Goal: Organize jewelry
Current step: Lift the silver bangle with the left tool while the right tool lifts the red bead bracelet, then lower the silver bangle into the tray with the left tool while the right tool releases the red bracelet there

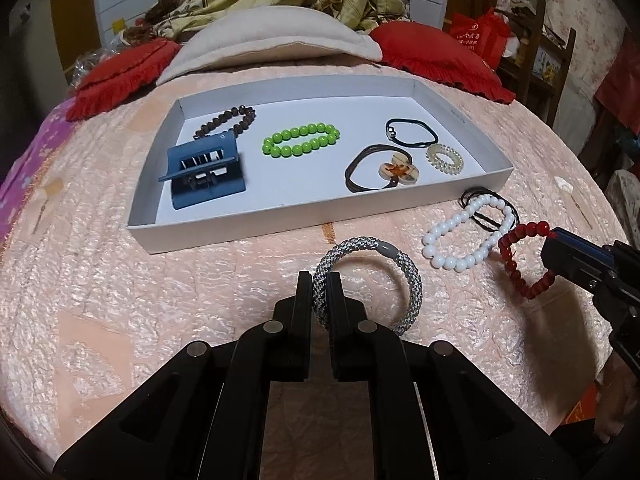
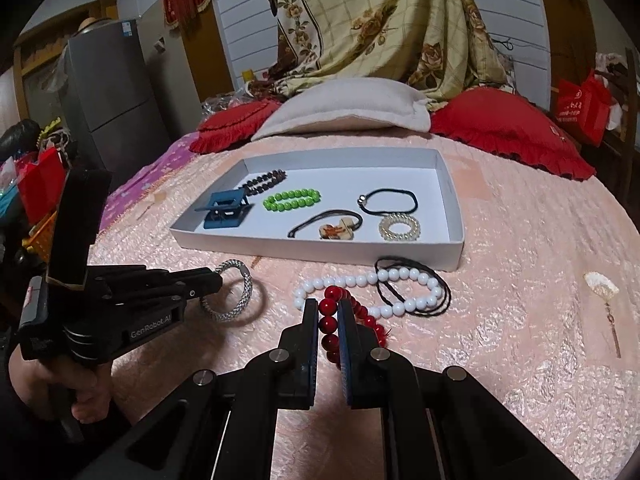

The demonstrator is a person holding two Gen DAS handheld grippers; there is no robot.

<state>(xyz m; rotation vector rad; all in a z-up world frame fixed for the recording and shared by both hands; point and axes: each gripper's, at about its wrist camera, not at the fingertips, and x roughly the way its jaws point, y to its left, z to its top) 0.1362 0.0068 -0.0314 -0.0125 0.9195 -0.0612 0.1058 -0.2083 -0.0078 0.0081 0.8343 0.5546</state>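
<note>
My left gripper (image 1: pixel 319 280) is shut on a silver braided bracelet (image 1: pixel 404 268), held just above the pink bedspread; it also shows in the right wrist view (image 2: pixel 240 300). My right gripper (image 2: pixel 329 306) is shut on a red bead bracelet (image 2: pixel 330 322), seen in the left wrist view (image 1: pixel 516 268) too. A white bead bracelet (image 2: pixel 360 280) and a black cord (image 2: pixel 416 276) lie on the bed beside it. The white tray (image 1: pixel 280 222) holds a blue claw clip (image 1: pixel 204 176), a green bead bracelet (image 1: pixel 300 140), a brown bead bracelet (image 1: pixel 224 120), a pendant cord (image 1: pixel 396 170), a black band (image 1: pixel 412 130) and a clear coil tie (image 1: pixel 444 158).
Red pillows (image 2: pixel 508 132) and a beige pillow (image 2: pixel 344 110) lie behind the tray. A small tasselled ornament (image 2: pixel 602 292) lies on the bed to the right. A grey fridge (image 2: pixel 108 104) stands at the left.
</note>
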